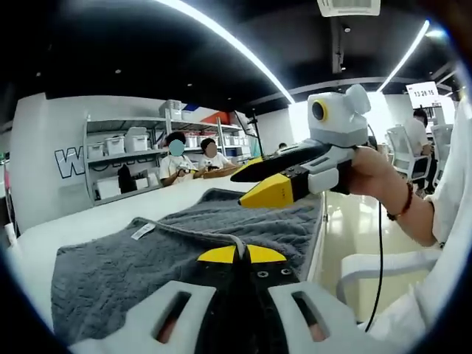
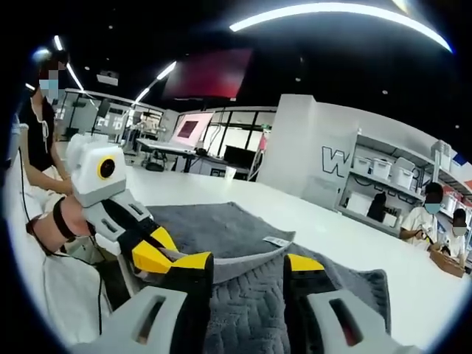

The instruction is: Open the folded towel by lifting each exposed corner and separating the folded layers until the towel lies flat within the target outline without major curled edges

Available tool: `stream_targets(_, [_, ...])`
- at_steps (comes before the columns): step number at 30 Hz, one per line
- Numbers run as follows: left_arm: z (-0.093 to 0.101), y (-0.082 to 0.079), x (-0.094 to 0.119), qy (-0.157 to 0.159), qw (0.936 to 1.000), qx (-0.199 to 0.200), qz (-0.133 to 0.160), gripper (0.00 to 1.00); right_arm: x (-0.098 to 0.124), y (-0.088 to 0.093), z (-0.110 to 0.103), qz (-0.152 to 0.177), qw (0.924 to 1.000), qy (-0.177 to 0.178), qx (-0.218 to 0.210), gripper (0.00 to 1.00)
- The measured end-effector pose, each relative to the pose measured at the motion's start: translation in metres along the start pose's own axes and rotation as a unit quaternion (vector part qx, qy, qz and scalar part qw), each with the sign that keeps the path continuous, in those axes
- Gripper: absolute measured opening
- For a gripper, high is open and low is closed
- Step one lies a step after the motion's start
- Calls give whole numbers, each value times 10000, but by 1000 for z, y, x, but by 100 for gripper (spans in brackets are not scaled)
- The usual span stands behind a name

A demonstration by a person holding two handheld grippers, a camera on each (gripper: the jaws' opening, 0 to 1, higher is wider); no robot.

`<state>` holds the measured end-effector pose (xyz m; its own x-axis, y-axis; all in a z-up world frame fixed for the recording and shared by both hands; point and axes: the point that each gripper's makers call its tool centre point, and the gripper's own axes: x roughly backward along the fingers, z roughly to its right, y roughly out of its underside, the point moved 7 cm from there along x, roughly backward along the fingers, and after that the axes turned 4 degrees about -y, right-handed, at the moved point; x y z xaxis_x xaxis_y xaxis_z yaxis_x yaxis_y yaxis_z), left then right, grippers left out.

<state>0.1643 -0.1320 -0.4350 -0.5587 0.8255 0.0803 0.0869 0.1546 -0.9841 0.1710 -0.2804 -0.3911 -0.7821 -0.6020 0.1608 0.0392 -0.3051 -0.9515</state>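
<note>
1. Grey towel (image 1: 184, 251) lies spread on the white table (image 1: 88, 221), one folded layer remaining near its edge.
2. Left gripper (image 1: 240, 254) has its jaws pinched shut on a towel fold; right gripper (image 2: 247, 269) hovers over the cloth with jaws parted, holding nothing.
3. Best handling is probably a low lift of the flap, peeled outward.
4. Table edge is close on the person's side; bare tabletop beyond offers room.

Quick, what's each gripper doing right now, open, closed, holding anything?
Left gripper: shut on a fold of the grey towel.
Right gripper: open, jaws either side of the towel edge, gripping nothing.
</note>
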Motion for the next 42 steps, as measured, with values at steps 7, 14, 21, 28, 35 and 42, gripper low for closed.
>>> stream_targets(7, [2, -2, 1, 31, 10000, -32, 43, 3, -10, 3, 3, -125, 9999, -22, 26, 33])
stream_targets(14, [2, 0, 1, 20, 10000, -28, 51, 3, -19, 2, 6, -196, 9998, -73, -34, 33])
stream_targets(21, [2, -1, 3, 109, 9999, -114, 70, 3, -27, 1, 6, -177, 9994, -222, -194, 33])
stream_targets(28, [5, -3, 1, 130, 9998, -111, 93, 3, -35, -3, 6, -204, 9994, -251, -120, 34])
stream_targets(35, [5, -3, 2, 144, 9998, -96, 108, 3, -45, -3, 8, -302, 9989, -312, -195, 34])
stream_targets(42, [4, -3, 2, 152, 9998, -85, 103, 3, -52, -5, 9, -368, 9985, -365, -191, 34])
